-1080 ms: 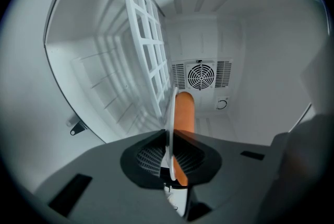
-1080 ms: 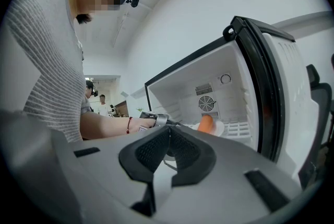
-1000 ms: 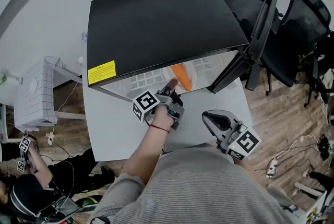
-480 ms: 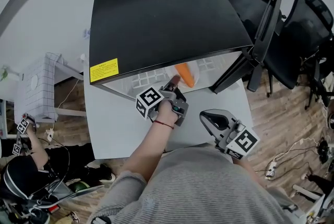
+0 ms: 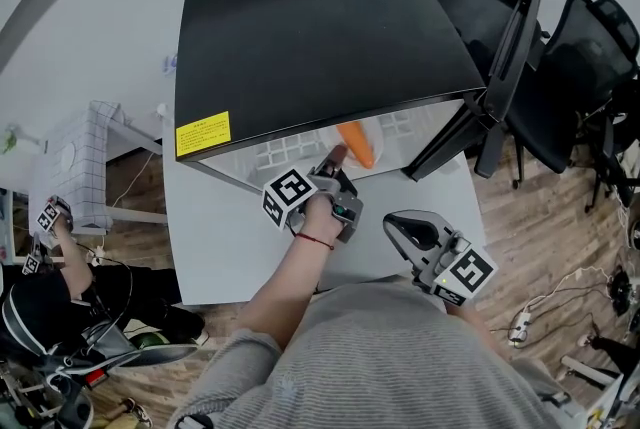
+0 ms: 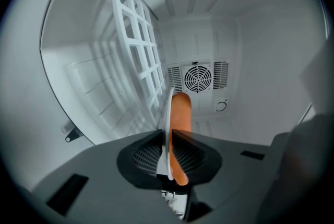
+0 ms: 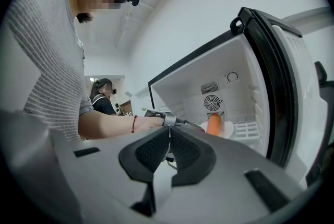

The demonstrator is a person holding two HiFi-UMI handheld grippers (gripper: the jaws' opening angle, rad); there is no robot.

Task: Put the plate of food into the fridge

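Left tongs (image 6: 167, 133) are clenched on the rim of the plate (image 6: 168, 108), seen edge-on at frame centre, with the orange food (image 6: 181, 113) lying on it. Plate and food sit inside the open fridge (image 6: 261, 50), beside the white rack (image 6: 135, 56); whether the plate rests on anything I cannot tell. Right tongs (image 7: 168, 131) are closed on nothing, near the bench (image 5: 230, 237). Placing seems in hand; next calls for setting the plate level, then releasing.
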